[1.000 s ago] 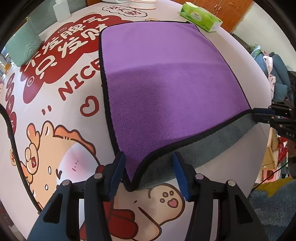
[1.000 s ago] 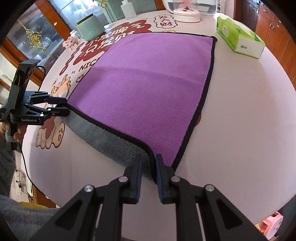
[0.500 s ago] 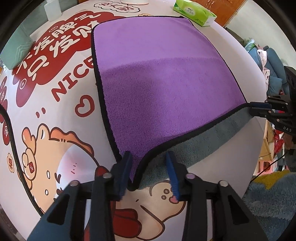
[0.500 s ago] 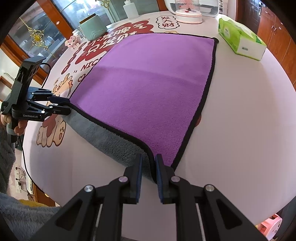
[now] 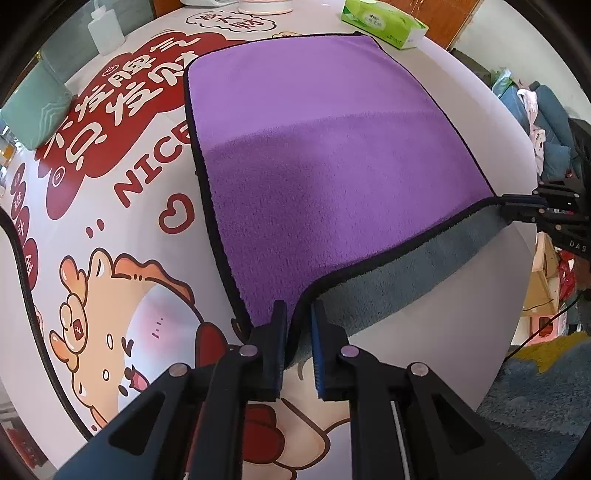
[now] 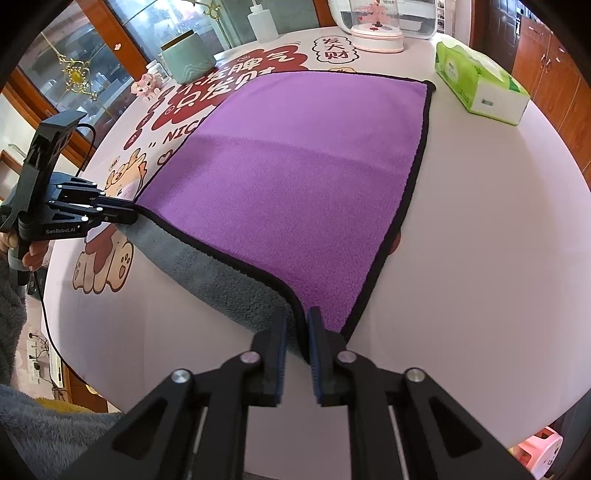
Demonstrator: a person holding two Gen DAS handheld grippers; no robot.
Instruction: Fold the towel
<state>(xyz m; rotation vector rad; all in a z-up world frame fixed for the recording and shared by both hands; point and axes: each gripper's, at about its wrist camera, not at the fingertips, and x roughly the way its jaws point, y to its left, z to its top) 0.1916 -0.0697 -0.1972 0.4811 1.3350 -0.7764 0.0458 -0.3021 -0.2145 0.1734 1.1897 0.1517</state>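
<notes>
A purple towel [image 5: 325, 155] with black trim and a grey underside lies spread on the round table; it also shows in the right wrist view [image 6: 306, 177]. My left gripper [image 5: 298, 317] is shut on the towel's near left corner, lifted a little so the grey underside shows. My right gripper [image 6: 297, 321] is shut on the near right corner, also raised. Each gripper shows in the other's view: the right gripper [image 5: 517, 212] at the far right, the left gripper [image 6: 125, 214] at the left. The near edge hangs slack between them.
The table [image 6: 480, 240] has a pink cloth with red lettering and cartoon prints [image 5: 110, 147]. A green tissue box [image 6: 480, 88] stands beyond the towel at the right. A teal container [image 6: 188, 55], a white bottle [image 6: 262, 22] and a domed ornament [image 6: 376, 26] stand at the back.
My left gripper's jaws closed from wide open onto the towel's near left corner. The right gripper stayed shut on its corner. The near edge lifted slightly.
</notes>
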